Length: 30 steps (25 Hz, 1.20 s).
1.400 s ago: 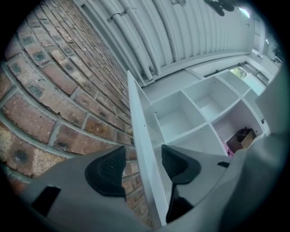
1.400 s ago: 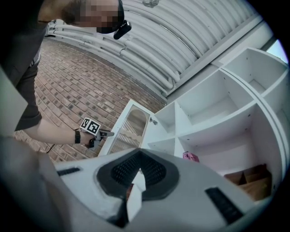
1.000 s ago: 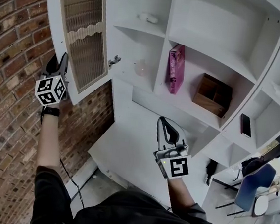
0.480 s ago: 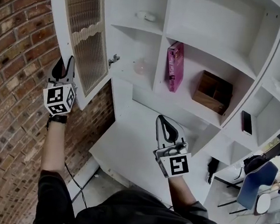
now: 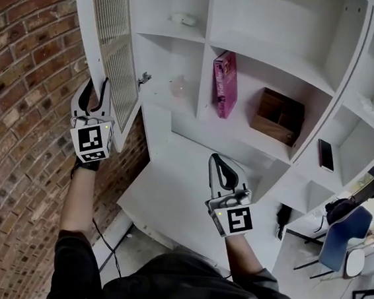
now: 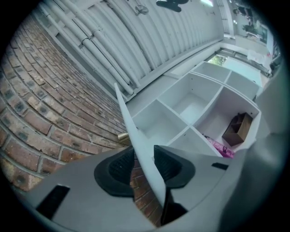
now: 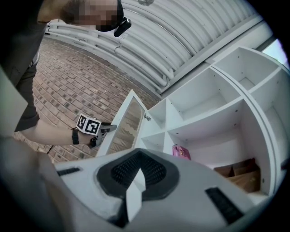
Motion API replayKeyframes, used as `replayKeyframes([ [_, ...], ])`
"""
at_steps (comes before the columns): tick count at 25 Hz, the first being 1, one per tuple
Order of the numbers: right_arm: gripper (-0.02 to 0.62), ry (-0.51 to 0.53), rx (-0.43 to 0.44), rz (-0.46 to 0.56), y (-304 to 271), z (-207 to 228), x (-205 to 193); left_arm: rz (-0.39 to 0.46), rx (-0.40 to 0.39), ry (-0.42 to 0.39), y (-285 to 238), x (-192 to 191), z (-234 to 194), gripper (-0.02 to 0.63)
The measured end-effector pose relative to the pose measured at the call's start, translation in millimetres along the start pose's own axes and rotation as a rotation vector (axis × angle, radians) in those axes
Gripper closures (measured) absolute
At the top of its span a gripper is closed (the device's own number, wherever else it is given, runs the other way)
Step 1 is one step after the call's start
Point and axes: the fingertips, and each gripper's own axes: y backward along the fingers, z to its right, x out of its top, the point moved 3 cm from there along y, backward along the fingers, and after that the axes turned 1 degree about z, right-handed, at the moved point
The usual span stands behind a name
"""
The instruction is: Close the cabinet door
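Noted cabinet door [image 5: 114,51] pinched at its free edge between left gripper [image 5: 95,86] jaws, right gripper [image 5: 217,163] jaws closed empty; judged light, stiff, hinge-guided, so keep hold on frame, off ribbed insert.

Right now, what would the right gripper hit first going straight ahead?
The right gripper would probably meet the white cabinet, near the shelf bay left of the pink box; depth is unclear.
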Motion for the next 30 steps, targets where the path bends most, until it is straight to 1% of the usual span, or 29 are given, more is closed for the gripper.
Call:
replayKeyframes([
  [5, 0.595, 0.003, -0.028, -0.004, 7, 7, -1, 0.014, -0.026, 0.001, -3, 7, 15, 0.462],
  [7, 0.595, 0.004, -0.037, -0.005, 9, 10, -1, 0.016, -0.044, -0.010, -5, 11, 22, 0.459],
  [11, 0.595, 0.005, -0.053, -0.020, 11, 14, 0, 0.006, -0.076, -0.045, -11, 18, 39, 0.431],
  [13, 0.595, 0.007, -0.064, -0.019, 14, 16, 1, 0.007, -0.077, -0.061, -13, 21, 48, 0.422],
  [19, 0.595, 0.020, -0.105, -0.017, 27, 29, 0, 0.027, -0.048, -0.053, -18, 27, 66, 0.423],
  [30, 0.595, 0.045, -0.154, -0.015, 43, 46, 3, 0.054, -0.062, -0.072, -40, 37, 117, 0.393],
])
